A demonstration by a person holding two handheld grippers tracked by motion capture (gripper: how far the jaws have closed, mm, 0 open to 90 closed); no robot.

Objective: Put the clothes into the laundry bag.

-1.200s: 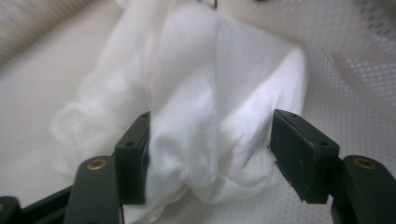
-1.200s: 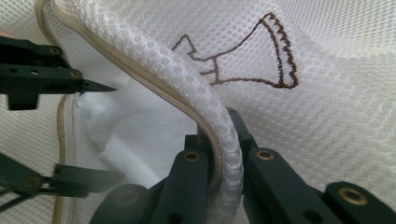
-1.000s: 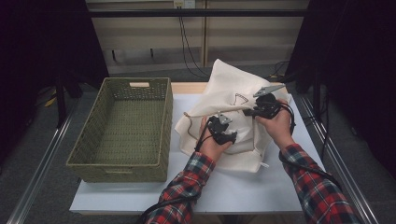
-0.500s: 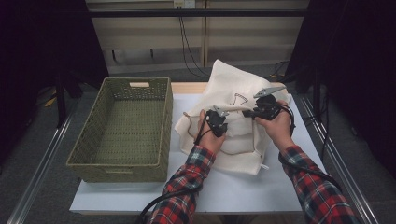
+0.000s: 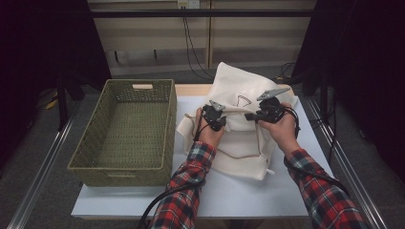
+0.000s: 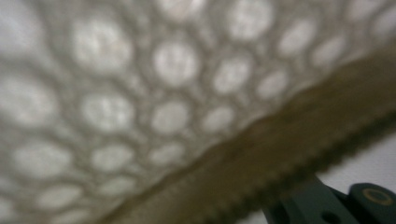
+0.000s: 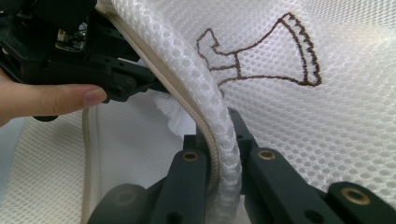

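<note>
A white mesh bag (image 5: pixel 243 143) with a brown embroidered dress (image 7: pixel 280 51) lies on the table, its far part propped up. My right gripper (image 5: pixel 249 115) is shut on the bag's rolled zip edge (image 7: pixel 219 135). My left gripper (image 5: pixel 222 113) grips the same edge a short way along, and it also appears in the right gripper view (image 7: pixel 154 84). Its jaws closed and have just eased open slightly, with the edge still between them. The left gripper view is pressed against blurred mesh (image 6: pixel 163 93) and a tan zip tape (image 6: pixel 280 154).
A woven green-brown basket (image 5: pixel 169 129) stands empty at the left of the pale table (image 5: pixel 239 195), close beside the bag. A cord (image 5: pixel 239 155) lies looped across the bag's near part. Metal rails run along both sides of the table.
My left gripper moved from the bag's near middle up and away to the zip edge and closed on it. The right gripper stayed put, holding the edge.
</note>
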